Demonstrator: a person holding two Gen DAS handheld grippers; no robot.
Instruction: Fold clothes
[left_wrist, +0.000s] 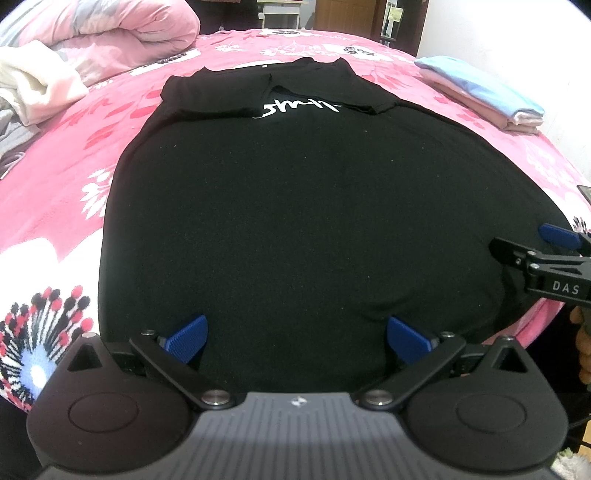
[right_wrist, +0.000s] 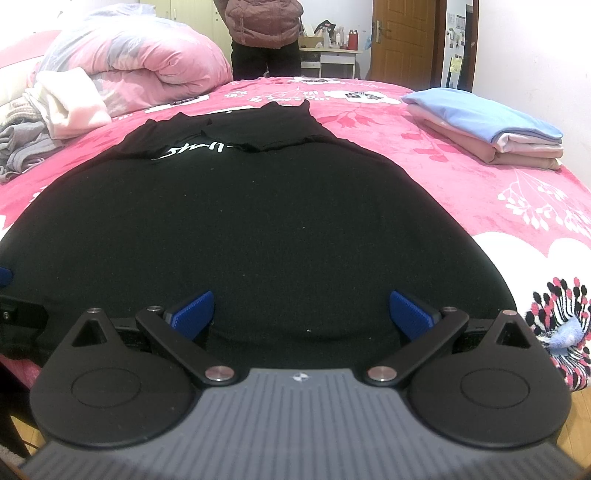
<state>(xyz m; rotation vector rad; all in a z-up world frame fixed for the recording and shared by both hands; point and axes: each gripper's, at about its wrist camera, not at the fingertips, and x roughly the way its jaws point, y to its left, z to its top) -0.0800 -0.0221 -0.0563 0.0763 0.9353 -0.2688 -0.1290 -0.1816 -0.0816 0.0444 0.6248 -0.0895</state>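
Black fabric fills both views: a T-shirt (left_wrist: 295, 221) lies flat on the pink flowered bedspread (left_wrist: 66, 177), its far end already folded over so that two sleeves meet across white lettering (left_wrist: 299, 107). The left gripper (left_wrist: 295, 338) hangs over the near hem with its blue pads (left_wrist: 188, 338) wide apart, nothing between them. The right gripper (right_wrist: 301, 314) is placed likewise at the near edge of the shirt, jaws spread, holding nothing; whether either one touches the cloth cannot be told. In the left wrist view the right gripper shows at the right margin, above the shirt's near corner. A stack of folded clothes (right_wrist: 491, 133), blue on top with pink layers below, sits on the bed off to the right, well apart from the shirt. A rolled pink quilt (right_wrist: 147, 62) and a loose heap of pale garments (right_wrist: 62, 107) lie at the far left. A person in a padded jacket (right_wrist: 264, 33) stands beyond the bed.
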